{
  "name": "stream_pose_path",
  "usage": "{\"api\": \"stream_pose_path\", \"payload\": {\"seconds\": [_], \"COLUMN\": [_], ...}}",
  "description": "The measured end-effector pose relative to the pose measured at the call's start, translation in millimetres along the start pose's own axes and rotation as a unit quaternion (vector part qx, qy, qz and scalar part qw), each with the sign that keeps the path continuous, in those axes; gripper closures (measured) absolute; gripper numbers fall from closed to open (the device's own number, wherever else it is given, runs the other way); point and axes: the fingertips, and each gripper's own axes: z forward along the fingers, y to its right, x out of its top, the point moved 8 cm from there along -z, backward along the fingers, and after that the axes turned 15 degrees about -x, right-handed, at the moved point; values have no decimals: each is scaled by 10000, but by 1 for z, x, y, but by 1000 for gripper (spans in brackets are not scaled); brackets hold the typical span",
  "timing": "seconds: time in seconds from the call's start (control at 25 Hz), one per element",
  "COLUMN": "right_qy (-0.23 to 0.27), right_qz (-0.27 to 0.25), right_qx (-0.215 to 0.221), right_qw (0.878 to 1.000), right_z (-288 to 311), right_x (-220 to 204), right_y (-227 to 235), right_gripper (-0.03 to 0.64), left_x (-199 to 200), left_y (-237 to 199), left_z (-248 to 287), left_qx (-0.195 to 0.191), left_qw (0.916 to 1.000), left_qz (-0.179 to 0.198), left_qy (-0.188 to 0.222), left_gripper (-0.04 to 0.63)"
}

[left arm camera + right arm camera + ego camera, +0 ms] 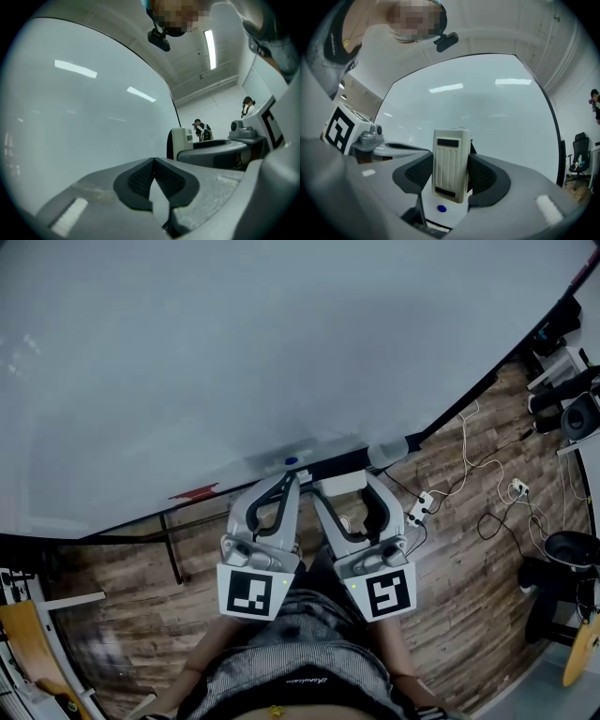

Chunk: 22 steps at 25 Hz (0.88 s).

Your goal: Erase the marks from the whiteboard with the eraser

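Above a wood floor (pixel 450 549), the whiteboard (pixel 234 352) fills our view. We can make out no clear marks on it, though glare may hide faint ones. Our right gripper (pixel 451 176) clamps the eraser (pixel 451 161) upright between its pads, and our left gripper (pixel 153 180) is closed on nothing. We judge wiping comes next: find a mark, lift the eraser and press it flat to the board.
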Motion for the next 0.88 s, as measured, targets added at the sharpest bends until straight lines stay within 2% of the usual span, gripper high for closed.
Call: {"api": "stream_pose_path", "payload": {"seconds": [0.16,0.4,0.88], "right_qy": [-68,-255,-459], "right_qz": [45,118,90], "right_qx": [-195,-67,3], "right_qw": [9998,9996,9989], "right_z": [-8,-11,-2], "right_x": [-2,-13,-24], "right_y": [-31,-69,-76], "right_gripper": [376,376,377], "left_x": [-5,-19,-29], "left_y": [-2,-9,-15], "left_z": [-28,-57,-61], "left_qx": [39,161,216], "left_qw": [10000,9992,9985], "left_qz": [-75,-239,-359], "left_qy": [-13,-293,-339], "left_gripper": [592,592,592]}}
